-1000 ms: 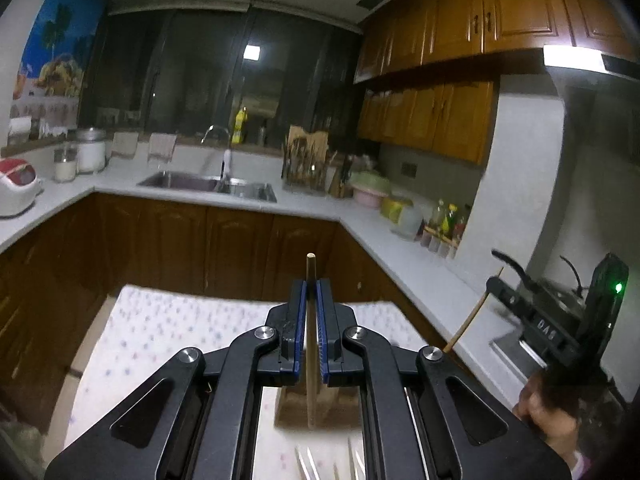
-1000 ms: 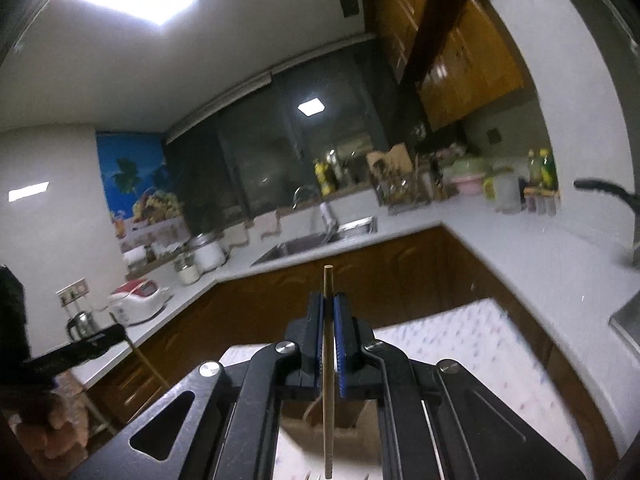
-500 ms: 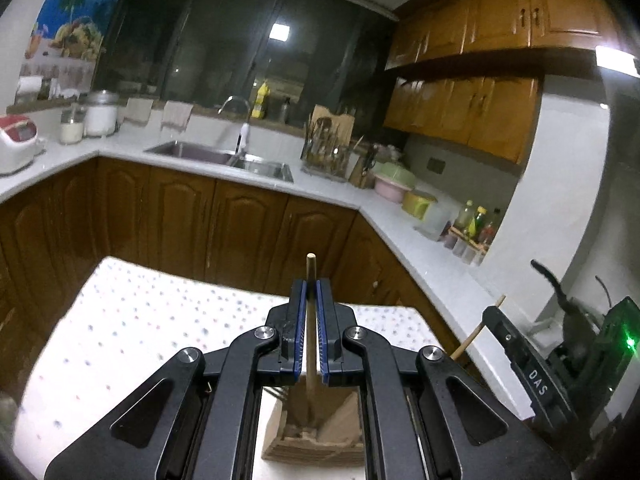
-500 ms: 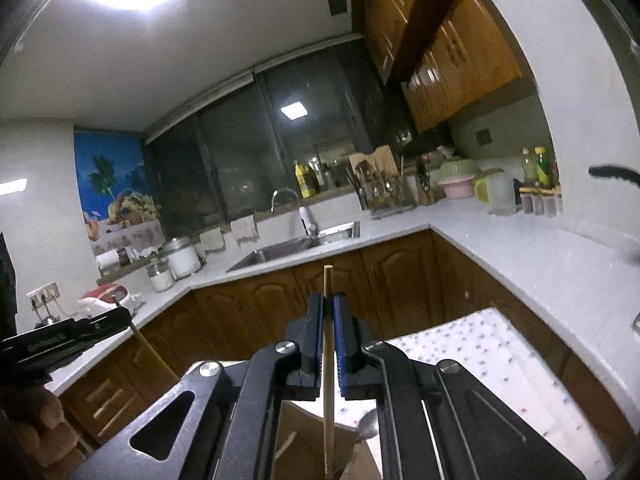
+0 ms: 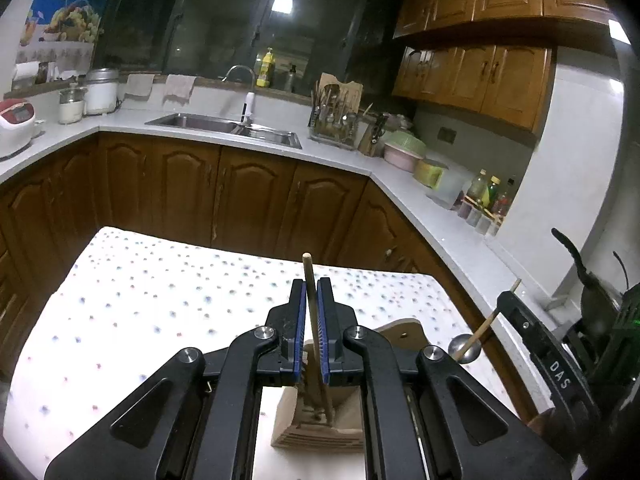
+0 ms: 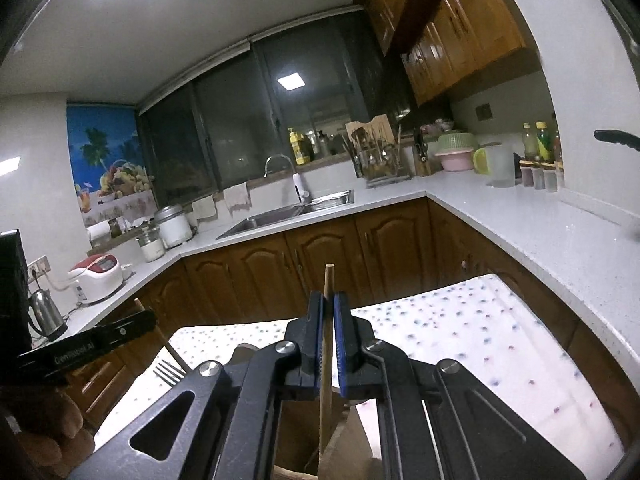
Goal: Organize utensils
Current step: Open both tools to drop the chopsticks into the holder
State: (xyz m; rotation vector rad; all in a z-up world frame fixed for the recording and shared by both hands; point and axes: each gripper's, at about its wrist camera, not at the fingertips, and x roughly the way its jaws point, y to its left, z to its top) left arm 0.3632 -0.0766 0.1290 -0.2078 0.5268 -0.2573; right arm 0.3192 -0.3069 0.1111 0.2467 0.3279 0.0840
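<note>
Two wooden-handled utensils were in hand at once: the left gripper [image 5: 311, 332] had its fingers pressed tight on a fork's handle [image 5: 310, 300], and the right gripper [image 6: 328, 336] pinched a spoon's handle [image 6: 327, 320] the same way. Both hung over the wooden holder [image 5: 320, 424], which stood at the near edge of the dotted surface [image 5: 160, 300]. To seat them well, each handle probably needed to stay near upright, with the working end steered into a free slot before the fingers let go (the slots looked narrow and partly hidden, so a slow descent seemed wise). Legible writing was scant: "DAS" [image 5: 558, 374] on the right gripper's side, seen from the left wrist; the white lettering on the other gripper's side [image 6: 74, 347] was too blurred to read.
</note>
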